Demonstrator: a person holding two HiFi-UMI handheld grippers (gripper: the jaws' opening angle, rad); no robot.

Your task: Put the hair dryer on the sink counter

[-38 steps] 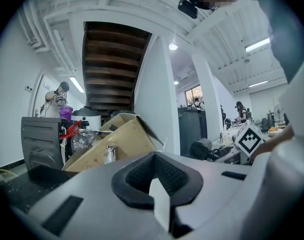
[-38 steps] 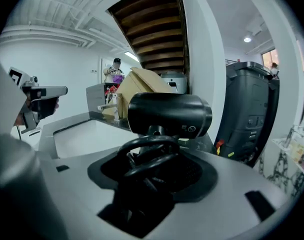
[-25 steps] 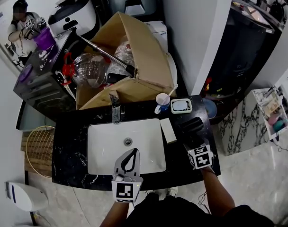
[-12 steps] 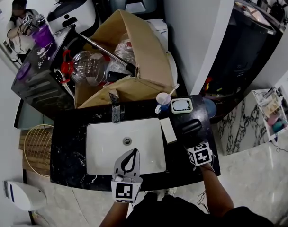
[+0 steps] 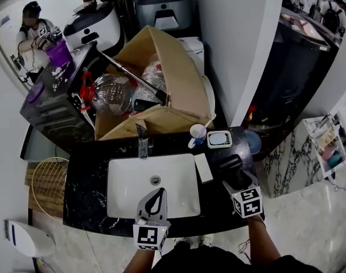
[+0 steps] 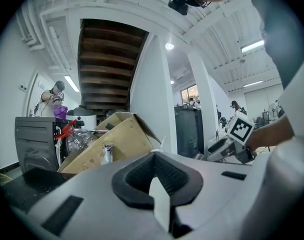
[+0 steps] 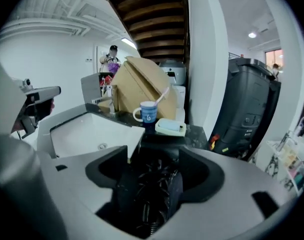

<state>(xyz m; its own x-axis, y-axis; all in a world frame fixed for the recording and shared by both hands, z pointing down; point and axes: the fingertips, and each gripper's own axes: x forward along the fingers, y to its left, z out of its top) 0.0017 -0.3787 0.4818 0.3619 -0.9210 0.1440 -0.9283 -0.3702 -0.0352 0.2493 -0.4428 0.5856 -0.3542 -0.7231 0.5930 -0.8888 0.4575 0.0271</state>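
Note:
The black hair dryer (image 5: 230, 168) lies on the dark sink counter (image 5: 85, 186), right of the white basin (image 5: 133, 181). My right gripper (image 5: 239, 181) is at its near end. Its jaws are opening and stand wide on either side of the dryer's rear grille (image 7: 149, 186), and the pads do not visibly press on it. My left gripper (image 5: 156, 198) hovers over the basin's front edge. It is shut, with its fingertips together and nothing between them. The left gripper view shows the right gripper (image 6: 227, 149) off to the right.
A faucet (image 5: 143, 142), a mug with a toothbrush (image 5: 196, 134) and a soap dish (image 5: 218, 139) line the counter's back edge. A white bar (image 5: 204, 168) lies beside the basin. An open cardboard box (image 5: 173, 78) of clutter stands behind. A wire basket (image 5: 48, 181) sits left of the counter.
The head view has shifted slightly. The right gripper stays at the hair dryer's near end, perhaps a touch further back. The left gripper has not moved.

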